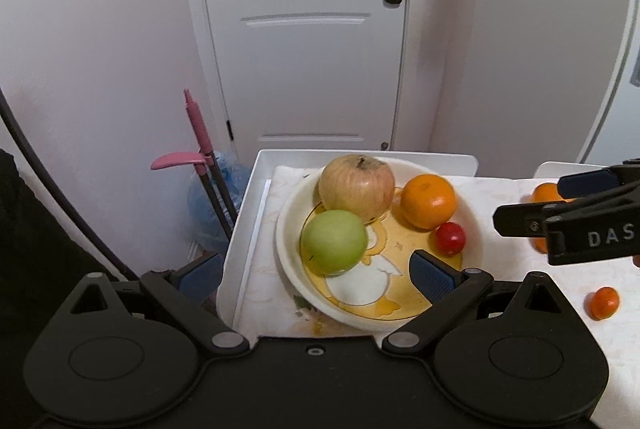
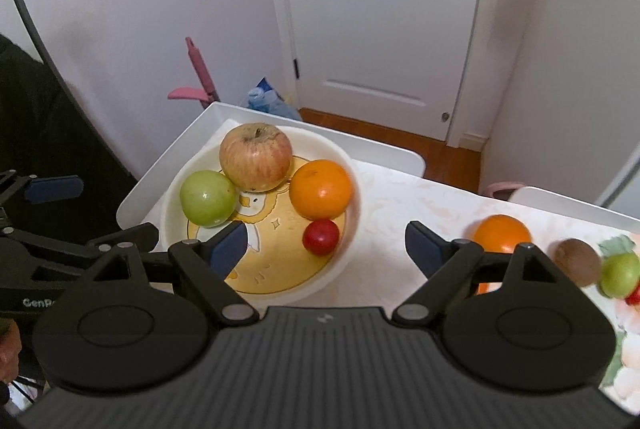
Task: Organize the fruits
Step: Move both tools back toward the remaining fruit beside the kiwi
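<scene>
A white bowl with a yellow duck print holds a red-yellow apple, a green apple, an orange and a small red fruit. My left gripper is open and empty, just in front of the bowl. My right gripper is open and empty above the bowl's right edge; it also shows in the left wrist view. A second orange lies on the table to the right.
The bowl sits on a pale tablecloth over a white table. A brown kiwi, a small green fruit and a small orange fruit lie to the right. A door and a pink-handled tool stand behind.
</scene>
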### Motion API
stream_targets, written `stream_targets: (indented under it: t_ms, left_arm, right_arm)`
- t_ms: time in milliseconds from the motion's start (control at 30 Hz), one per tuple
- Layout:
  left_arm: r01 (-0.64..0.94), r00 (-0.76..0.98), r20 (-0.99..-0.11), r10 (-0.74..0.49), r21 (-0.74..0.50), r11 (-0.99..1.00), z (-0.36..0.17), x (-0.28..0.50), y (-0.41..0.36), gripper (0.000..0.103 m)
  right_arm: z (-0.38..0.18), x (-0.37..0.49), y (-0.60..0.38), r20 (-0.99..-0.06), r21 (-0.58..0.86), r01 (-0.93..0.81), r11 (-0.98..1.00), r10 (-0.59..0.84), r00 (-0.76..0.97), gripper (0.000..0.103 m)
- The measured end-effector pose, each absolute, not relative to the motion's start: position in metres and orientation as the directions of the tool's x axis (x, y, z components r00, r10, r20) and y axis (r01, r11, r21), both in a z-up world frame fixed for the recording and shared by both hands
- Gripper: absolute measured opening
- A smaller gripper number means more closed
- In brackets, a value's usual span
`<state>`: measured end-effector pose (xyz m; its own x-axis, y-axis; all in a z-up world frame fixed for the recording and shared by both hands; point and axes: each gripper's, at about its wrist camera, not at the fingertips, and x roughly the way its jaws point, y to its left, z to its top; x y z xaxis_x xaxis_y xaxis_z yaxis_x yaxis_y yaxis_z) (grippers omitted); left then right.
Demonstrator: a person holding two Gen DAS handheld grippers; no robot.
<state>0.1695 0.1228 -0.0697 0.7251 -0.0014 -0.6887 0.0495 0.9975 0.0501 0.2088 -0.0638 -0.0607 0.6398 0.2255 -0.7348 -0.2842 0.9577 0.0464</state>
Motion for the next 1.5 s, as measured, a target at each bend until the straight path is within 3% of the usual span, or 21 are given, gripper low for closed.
stream_targets:
  t_ms: [367, 833, 1500]
  left_arm:
    - [0.129, 0.744, -0.665, -0.067, 0.044, 0.991, -0.053, 0.151, 0.099, 0.101]
    - [0.107, 0.773, -0.632, -0.059, 0.038, 0.994, -0.040, 0.126, 0.023, 0.101]
    - [0.141, 0.687, -0.721, -0.092, 0.008, 0.990, -0.097, 0.128, -0.113, 0.100]
  right_arm:
    - [-0.041, 0.168, -0.106, -0.699, 0.011, -0.139, 0.990, 0.107, 0.707, 0.103]
    - [-0.030, 0.135, -0.214, -0.668, 0.010, -0.108, 0.994, 0.087, 0.739, 0.103]
    - [-0.086, 0.182, -0.343, -0.695, -0.033, -0.230, 0.973, 0.143, 0.705, 0.103]
